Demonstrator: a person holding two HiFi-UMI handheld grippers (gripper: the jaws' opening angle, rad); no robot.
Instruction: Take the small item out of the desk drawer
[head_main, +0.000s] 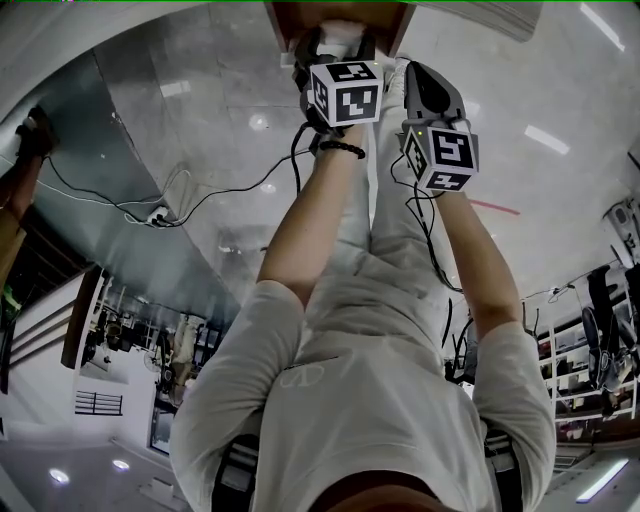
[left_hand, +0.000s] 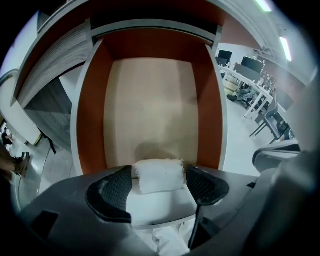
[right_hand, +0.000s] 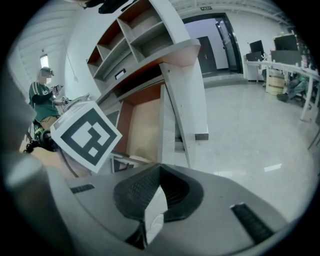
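The drawer (left_hand: 150, 107) stands pulled out, with reddish-brown sides and a bare beige bottom. My left gripper (left_hand: 157, 177) is shut on the small item (left_hand: 159, 175), a white soft folded pad, and holds it just above the drawer's near edge. In the head view the left gripper (head_main: 335, 50) is at the drawer (head_main: 300, 15) with the white item (head_main: 342, 33) at its tip. My right gripper (head_main: 420, 80) hangs beside it on the right. In the right gripper view its jaws (right_hand: 159, 187) are shut with nothing between them, and the drawer (right_hand: 145, 125) lies ahead to the left.
Open shelves (right_hand: 130, 35) rise above the desk, and a white desk panel (right_hand: 182, 100) stands right of the drawer. A person in a green shirt (right_hand: 45, 100) is at far left. Cables (head_main: 150, 210) trail over the glossy floor. Office desks and chairs (left_hand: 255, 95) stand further off.
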